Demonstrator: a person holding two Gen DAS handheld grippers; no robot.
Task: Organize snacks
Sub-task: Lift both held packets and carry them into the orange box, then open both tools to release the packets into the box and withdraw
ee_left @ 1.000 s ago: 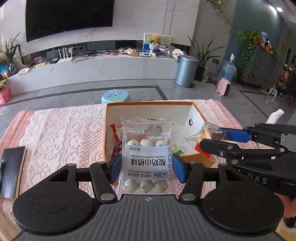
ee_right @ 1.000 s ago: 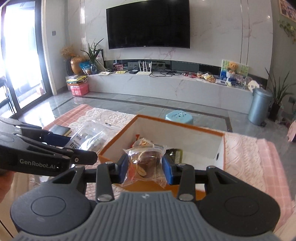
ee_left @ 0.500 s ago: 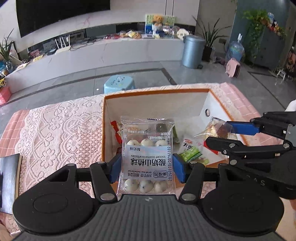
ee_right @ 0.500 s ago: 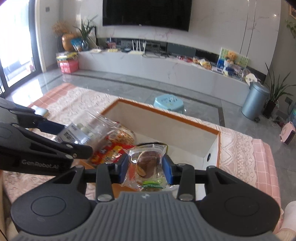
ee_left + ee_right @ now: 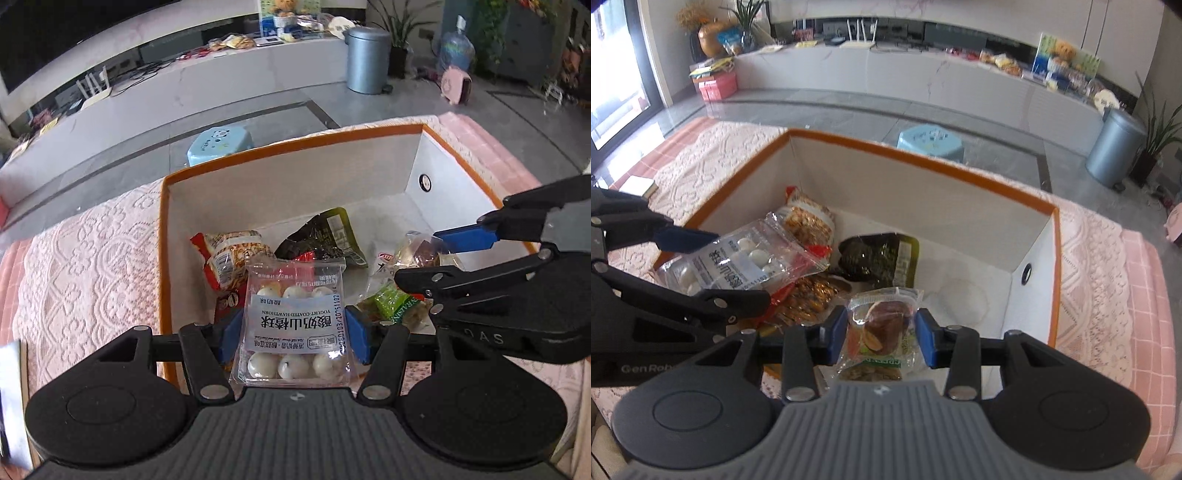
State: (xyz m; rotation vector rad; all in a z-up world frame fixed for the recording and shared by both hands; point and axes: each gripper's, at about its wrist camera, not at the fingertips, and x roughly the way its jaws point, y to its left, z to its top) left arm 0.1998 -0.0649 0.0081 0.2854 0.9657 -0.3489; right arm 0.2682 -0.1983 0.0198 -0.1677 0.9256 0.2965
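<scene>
- We held the left hand-held gripper clamped on a clear pack of yogurt-coated hawthorn balls, its blue pads pressed against the pack's two side edges.
- We held the right hand-held gripper closed narrowly on a small clear date-and-nut packet, both pads touching its sides.
- Both packs hung over the near part of the orange-rimmed box, which stood on a bench covered with a pink lace cloth.
- In the right wrist view the hawthorn pack lay tilted above the box's near left corner, close over the snacks beneath.
- Inside the box, a red peanut bag leaned against the left wall, and a dark green pouch lay near the middle of the floor.
- A green raisin packet lay at the near right, just below the right hand-held gripper's lower finger.
- The far half of the box floor and the strip along the right wall, with its round grommet hole, were bare white.
- The two hand-held grippers were close together; we saw the right one reach in over the right rim.
- Beyond the far rim we saw a blue stool on the grey floor.
</scene>
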